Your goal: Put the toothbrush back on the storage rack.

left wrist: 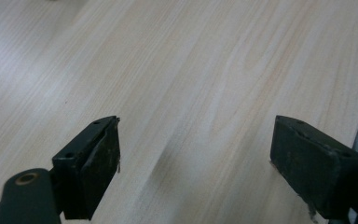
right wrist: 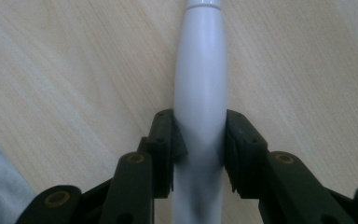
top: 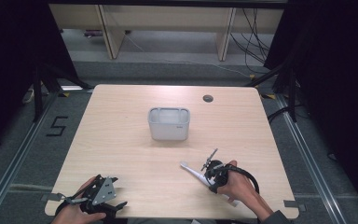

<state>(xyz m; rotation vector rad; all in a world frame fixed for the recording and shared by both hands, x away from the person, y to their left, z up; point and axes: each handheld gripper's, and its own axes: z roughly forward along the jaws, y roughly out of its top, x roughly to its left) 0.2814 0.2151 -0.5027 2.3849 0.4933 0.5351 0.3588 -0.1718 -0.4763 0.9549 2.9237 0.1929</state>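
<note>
Two black jaws of the right gripper (right wrist: 199, 140) press from either side on the white handle of an electric toothbrush (right wrist: 200, 79), which lies on the counter (top: 121, 140) near its front right corner, head pointing toward the middle. The left gripper (left wrist: 196, 158) rests at the front left corner, jaws spread wide over bare wood. A grey caddy (top: 168, 123) stands near the counter's centre, well apart from both.

We read single sign: black numeral "5" (top: 57, 126) marked on grey floor (top: 37, 144), at 9 o'clock from table (top: 121, 154). Small dark mark on grey container (top: 168, 124) front, illegible.
</note>
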